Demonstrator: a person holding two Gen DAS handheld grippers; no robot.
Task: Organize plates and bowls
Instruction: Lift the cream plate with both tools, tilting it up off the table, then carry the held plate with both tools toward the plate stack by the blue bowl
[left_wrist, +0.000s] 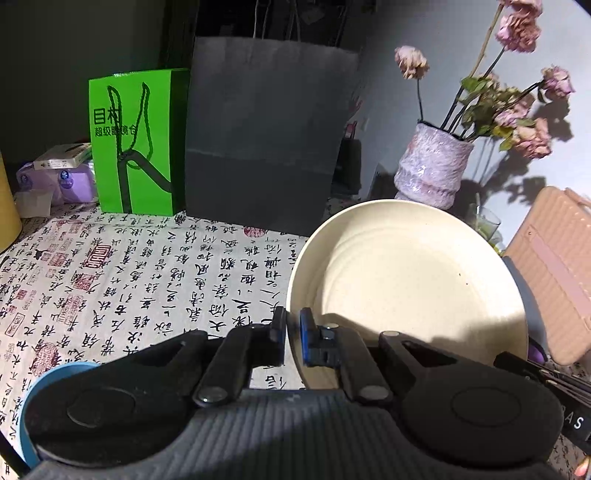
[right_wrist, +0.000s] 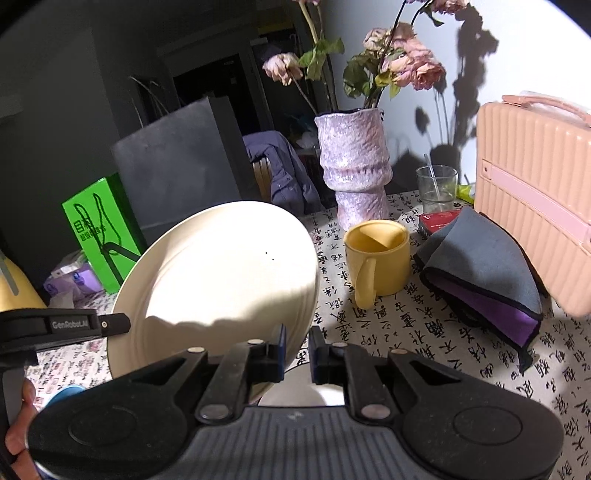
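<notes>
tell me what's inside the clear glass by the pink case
In the right wrist view the clear glass holds a thin clear stick or straw leaning against its rim. Whether any liquid is in it cannot be told. Its base is hidden behind a small red box.
</notes>
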